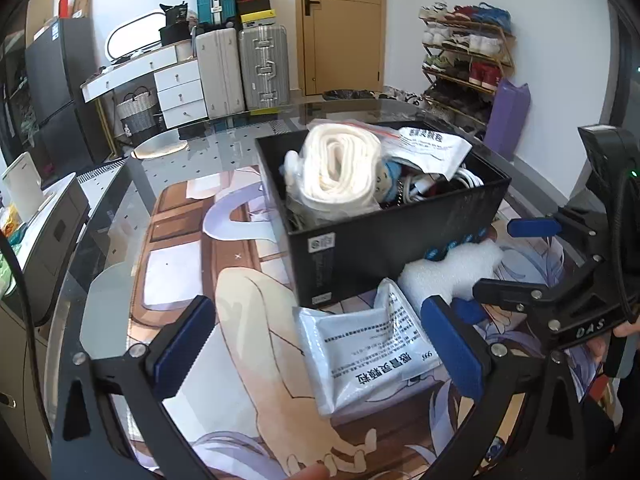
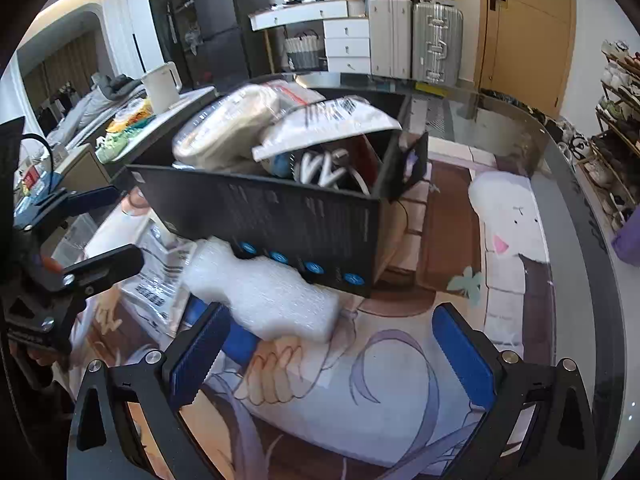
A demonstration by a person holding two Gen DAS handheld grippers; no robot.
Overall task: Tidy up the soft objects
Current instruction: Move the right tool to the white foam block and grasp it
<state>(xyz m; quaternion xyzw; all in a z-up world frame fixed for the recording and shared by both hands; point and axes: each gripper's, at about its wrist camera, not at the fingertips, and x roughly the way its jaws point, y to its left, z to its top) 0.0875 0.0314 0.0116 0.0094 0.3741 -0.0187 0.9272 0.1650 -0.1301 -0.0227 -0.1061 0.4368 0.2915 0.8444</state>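
covering most of your glass table (image 1: 100, 264) is a printed anime mat (image 1: 240, 344), and on it sits a black box (image 1: 384, 236) stuffed with a rolled white cloth (image 1: 340, 168) in plastic, a printed pouch (image 1: 434, 148) and white cables (image 1: 464, 178). just in front of the box lies a white foam piece (image 2: 260, 292), touching its front wall, with a flat silver packet (image 1: 364, 356) beside it on the mat. your left gripper (image 1: 316, 352) hangs over that packet, jaws spread wide and holding nothing. your right gripper (image 2: 328, 356) is likewise released, its left finger close by the foam.
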